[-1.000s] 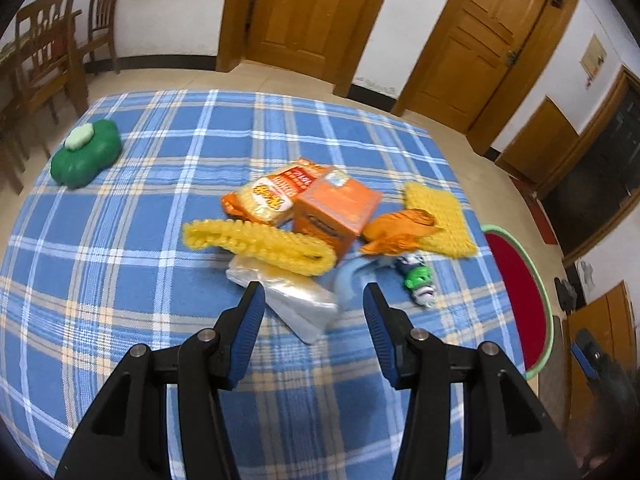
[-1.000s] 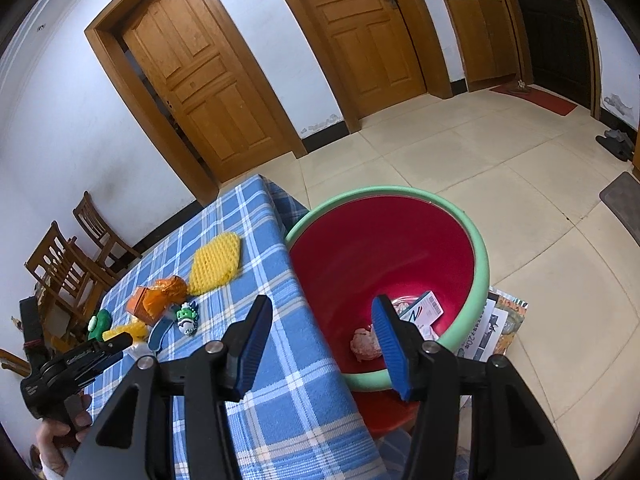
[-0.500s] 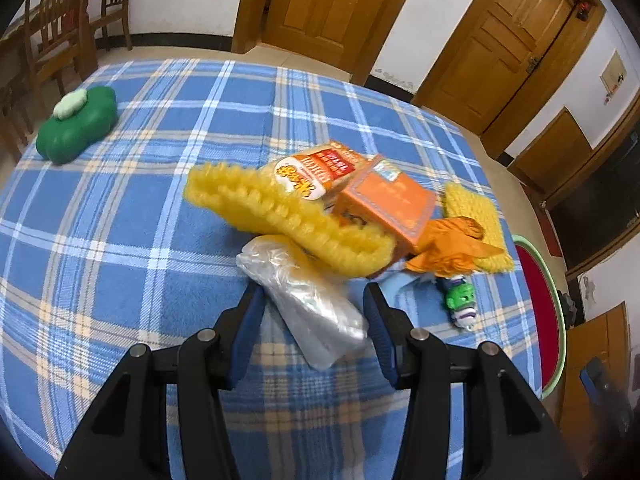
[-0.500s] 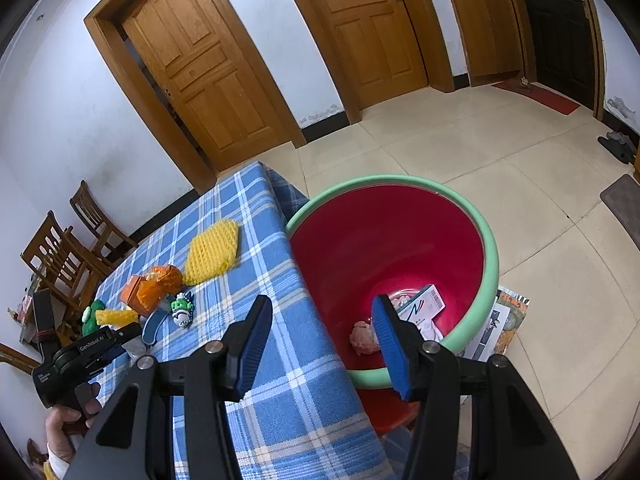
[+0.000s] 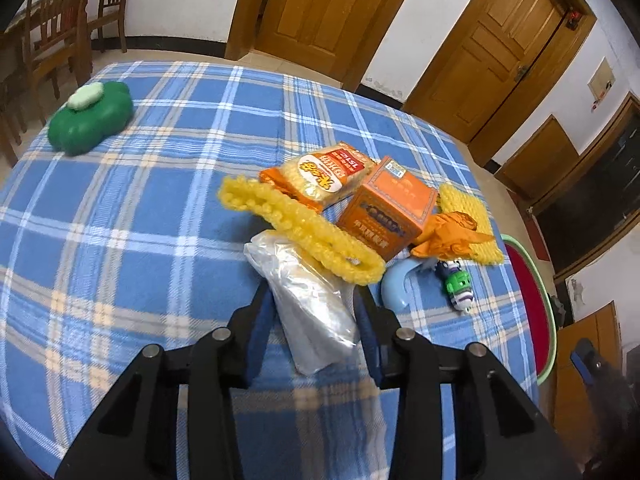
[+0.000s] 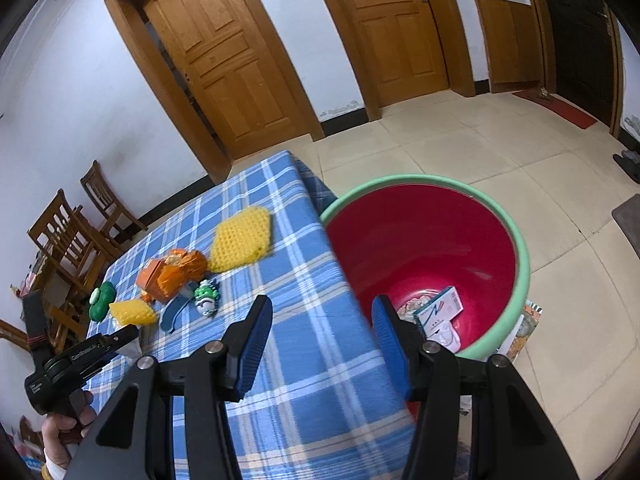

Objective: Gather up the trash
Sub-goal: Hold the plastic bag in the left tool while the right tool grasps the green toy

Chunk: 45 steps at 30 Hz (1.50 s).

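Trash lies in a pile on my bench (image 5: 120, 200), which wears a blue plaid cloth, toward the edge nearest the bin (image 6: 516, 240). Closest to me is a clear plastic bag (image 5: 308, 300), crumpled and lying flat. My left claw (image 5: 312, 320) sits around it, one blue pad on each side, and the jaws are closing; I cannot tell whether the pads touch the bag yet. A yellow foam net (image 5: 304, 228) rests across the bag's far end. Beyond it lie a snack packet (image 5: 324, 176) and an orange box (image 5: 388, 212), touching each other. An orange wrapper (image 5: 448, 232) and a flat yellow mesh pad (image 5: 472, 216) sit nearer the bin-side edge. A blue curved piece (image 5: 394, 284) and a small green toy (image 5: 458, 284) lie just beside the box. A green container (image 5: 92, 116) sits well apart, near the far left corner.

My right claw (image 6: 320, 328) hangs open and empty above the bench's edge. The bin, red inside with a green rim, stands on the floor against that edge and holds a few scraps, including a small carton (image 6: 438, 310).
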Tool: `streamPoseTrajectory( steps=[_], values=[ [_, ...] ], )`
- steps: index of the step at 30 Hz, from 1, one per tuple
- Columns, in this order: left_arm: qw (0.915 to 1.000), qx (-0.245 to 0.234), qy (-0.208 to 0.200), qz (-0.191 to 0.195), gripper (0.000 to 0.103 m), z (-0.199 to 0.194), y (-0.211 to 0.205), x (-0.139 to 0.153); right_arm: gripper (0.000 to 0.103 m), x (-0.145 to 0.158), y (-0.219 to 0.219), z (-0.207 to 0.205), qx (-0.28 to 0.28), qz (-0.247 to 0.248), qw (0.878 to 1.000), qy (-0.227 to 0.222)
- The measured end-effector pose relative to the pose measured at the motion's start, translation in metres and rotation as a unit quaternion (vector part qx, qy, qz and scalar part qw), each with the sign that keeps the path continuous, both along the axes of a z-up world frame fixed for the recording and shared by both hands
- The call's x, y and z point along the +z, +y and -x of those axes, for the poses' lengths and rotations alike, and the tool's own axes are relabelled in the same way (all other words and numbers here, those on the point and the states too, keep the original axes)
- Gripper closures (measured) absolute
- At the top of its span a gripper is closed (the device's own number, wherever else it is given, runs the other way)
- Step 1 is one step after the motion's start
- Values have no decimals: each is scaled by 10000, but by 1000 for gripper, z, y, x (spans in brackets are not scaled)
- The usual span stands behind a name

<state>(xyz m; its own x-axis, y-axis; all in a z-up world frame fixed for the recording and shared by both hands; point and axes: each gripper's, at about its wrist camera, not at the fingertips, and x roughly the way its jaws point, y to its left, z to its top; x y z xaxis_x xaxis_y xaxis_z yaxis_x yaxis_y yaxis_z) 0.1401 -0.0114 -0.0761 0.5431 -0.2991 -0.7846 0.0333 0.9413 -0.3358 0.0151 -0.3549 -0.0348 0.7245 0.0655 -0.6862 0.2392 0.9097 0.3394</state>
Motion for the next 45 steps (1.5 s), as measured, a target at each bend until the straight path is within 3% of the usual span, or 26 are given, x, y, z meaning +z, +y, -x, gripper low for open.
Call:
streamPoseTrajectory(
  steps=[15, 26, 40, 42, 45],
  values=[
    [9981, 476, -344, -184, 62, 33, 63, 23, 48, -2, 66, -37, 877, 258, 9958, 83],
    [9959, 852, -251, -141, 62, 36, 93, 12, 48, -24, 108, -82, 1440, 520, 9878, 293],
    [9952, 970, -153, -15, 62, 30, 103, -2, 48, -48, 122, -114, 1535, 695, 9842, 552],
    [9953, 960, -154, -5, 62, 30, 102, -2, 52, -49, 122, -116, 1510, 734, 9843, 540],
    [9954, 948, -162, 0, 62, 30, 100, -2, 69, -48, 122, -118, 1547, 714, 9839, 541]
  ],
)
